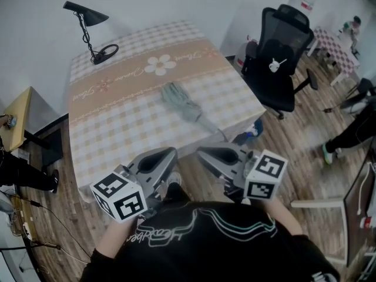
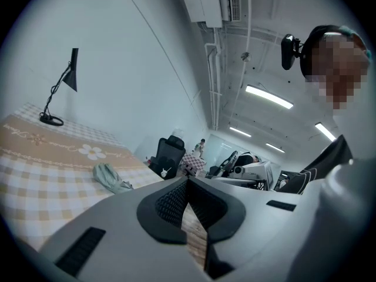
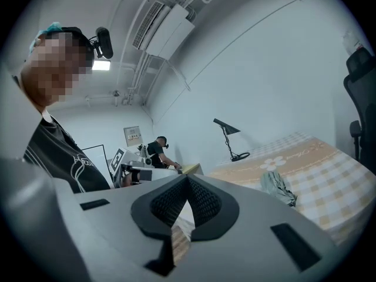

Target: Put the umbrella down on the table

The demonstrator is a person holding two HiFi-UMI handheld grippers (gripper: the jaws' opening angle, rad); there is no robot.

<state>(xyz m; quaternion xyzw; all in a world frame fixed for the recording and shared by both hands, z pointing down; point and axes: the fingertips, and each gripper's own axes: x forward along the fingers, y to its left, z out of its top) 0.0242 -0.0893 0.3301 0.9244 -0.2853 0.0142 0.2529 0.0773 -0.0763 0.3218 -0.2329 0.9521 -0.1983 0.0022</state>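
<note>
Nearest, left tool (image 1: 164, 156) and right tool (image 1: 207, 155) are held closed, empty; umbrella (image 1: 181, 101) is laid on worktop (image 1: 111, 128).

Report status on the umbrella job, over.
Left tongs shut, empty. Right tongs shut, empty. Umbrella folded, lying on the table, neither tongs touching it. Lamp at far corner, well apart.

My head camera looks steeply down at the counter (image 1: 117, 134), while cameras on my left gripper (image 2: 188, 181) and right gripper (image 3: 188, 178) look level across it, all sharing the lamp (image 1: 82, 9).
</note>
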